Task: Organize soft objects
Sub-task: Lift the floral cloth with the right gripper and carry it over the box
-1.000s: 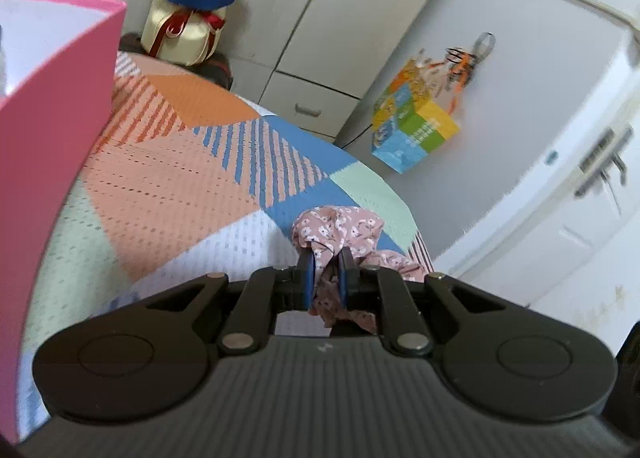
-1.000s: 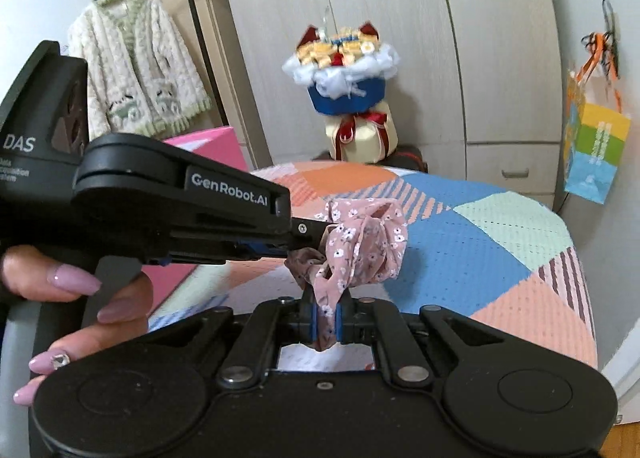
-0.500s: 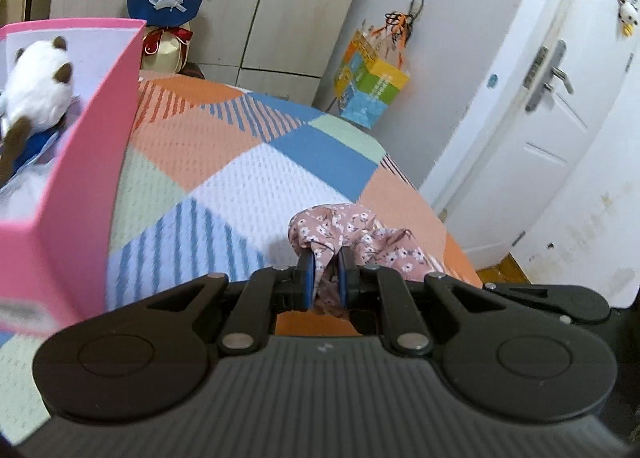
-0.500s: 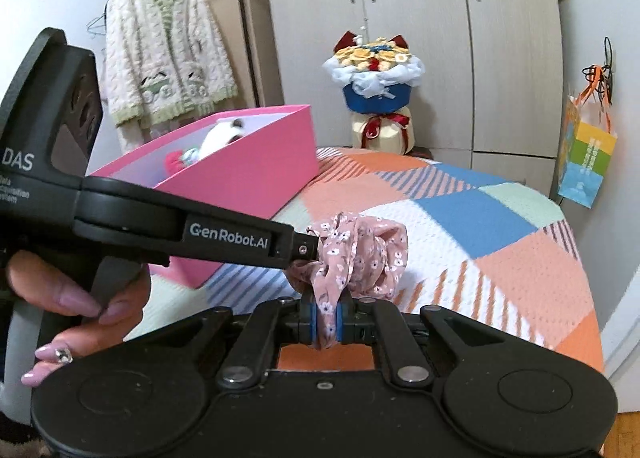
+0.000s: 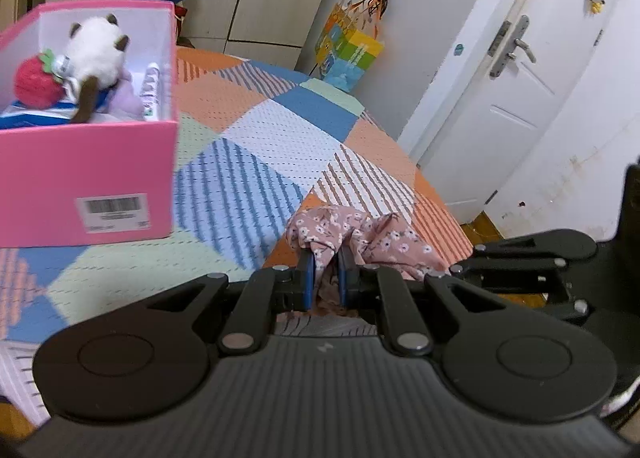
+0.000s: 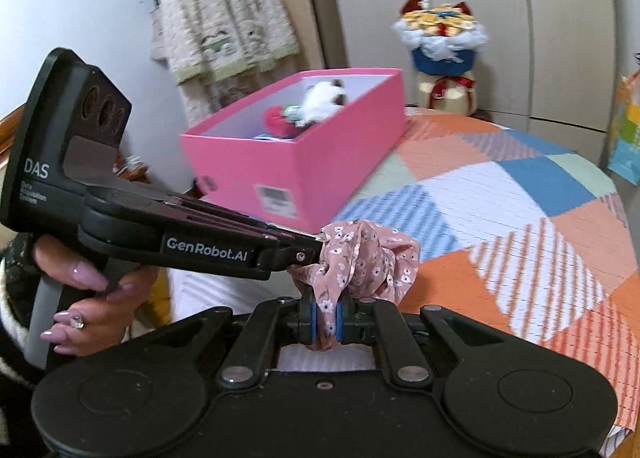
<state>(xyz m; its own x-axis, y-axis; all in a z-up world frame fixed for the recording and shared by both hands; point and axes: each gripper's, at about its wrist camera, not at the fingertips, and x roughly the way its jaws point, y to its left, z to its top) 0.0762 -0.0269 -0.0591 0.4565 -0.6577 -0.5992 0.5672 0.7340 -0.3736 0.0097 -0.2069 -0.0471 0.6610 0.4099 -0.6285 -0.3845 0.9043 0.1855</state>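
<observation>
A: Left wrist view: your left gripper (image 5: 325, 273) has the pink floral scrunchie (image 5: 360, 236) pinched between its blue pads (image 5: 306, 278). Most of the fabric bunches past the fingertips and spills to the right, toward your right gripper's arm at the frame edge.

B: And the right side?

A: Same scrunchie (image 6: 362, 258). Your right gripper (image 6: 325, 318) clamps a fold of it between its pads (image 6: 310, 318), with the loop puffed up just above the fingertips. Your left gripper's tip (image 6: 298, 256) comes in from the left and bites the loop's left edge. So the scrunchie hangs between both tools, above the patchwork tablecloth (image 6: 520, 194).

B: Surroundings?

A: Pink box (image 5: 86, 174), open top, sits left of and beyond the scrunchie. Inside it are a white plush cat (image 5: 96, 48) and a red strawberry plush (image 5: 34, 80). A flower bouquet (image 6: 440, 38) stands behind the table, and a colourful gift bag (image 5: 348, 52) hangs by the white door (image 5: 516, 70). Nothing lies between the scrunchie and the box.

B: Finger gap?

A: Both pairs are nearly closed, separated only by the cloth's thickness. Your left hand (image 6: 92, 298) is wrapped on the handle.
</observation>
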